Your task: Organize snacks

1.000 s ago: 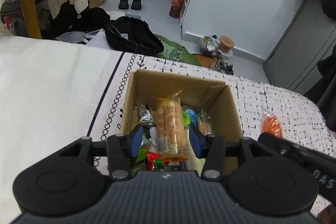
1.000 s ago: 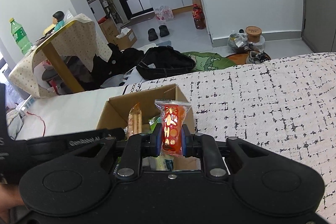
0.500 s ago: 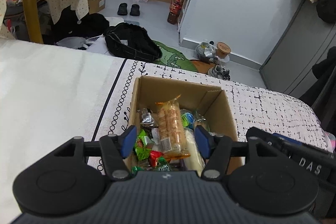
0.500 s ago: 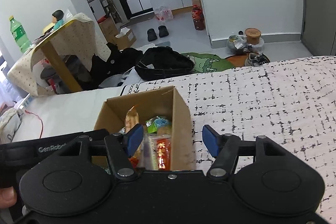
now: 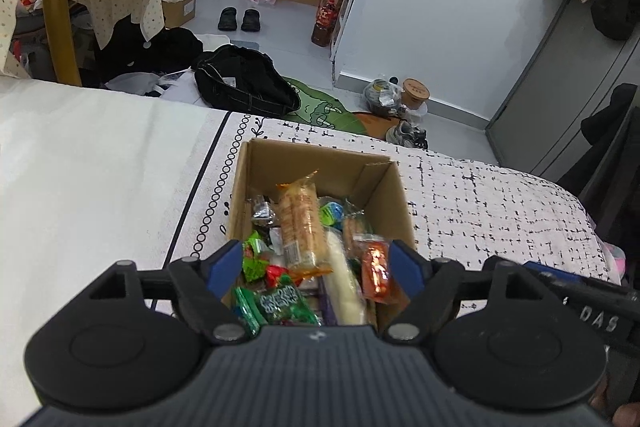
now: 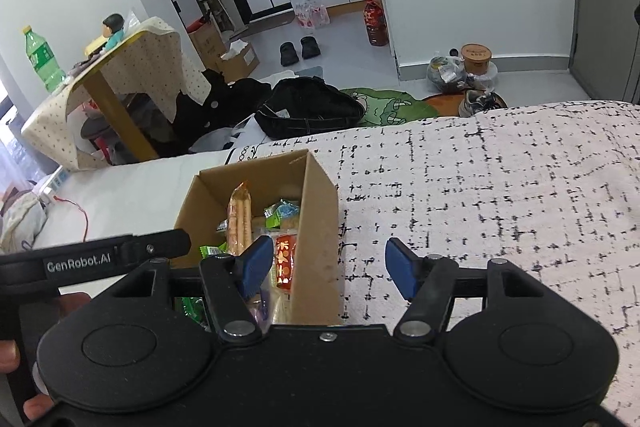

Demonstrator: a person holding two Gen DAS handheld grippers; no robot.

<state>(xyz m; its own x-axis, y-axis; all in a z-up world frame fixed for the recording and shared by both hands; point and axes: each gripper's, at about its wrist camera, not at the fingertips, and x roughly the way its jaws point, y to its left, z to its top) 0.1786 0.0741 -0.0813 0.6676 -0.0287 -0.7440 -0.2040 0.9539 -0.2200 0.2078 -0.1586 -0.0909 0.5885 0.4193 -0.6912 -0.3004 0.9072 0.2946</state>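
With both grippers, left (image 5: 316,265) and right (image 6: 328,263), spread and empty over box (image 5: 384,199), red snack packet (image 5: 376,273) lies inside; drop step looks done. Next: fetch another snack.

Directly ahead of and below the left gripper (image 5: 316,265), the cardboard box (image 5: 256,163) is open on top but crowded with snack packets; the tall biscuit pack (image 5: 300,223) stands up between its blue pads. The jaws have just been opening and grip nothing. The right gripper (image 6: 326,263) straddles the box's right wall, its left pad over the packets. To its right, the patterned bed cover (image 6: 500,187) lies bare. Left of the left gripper, white bedding (image 5: 88,167) is free.
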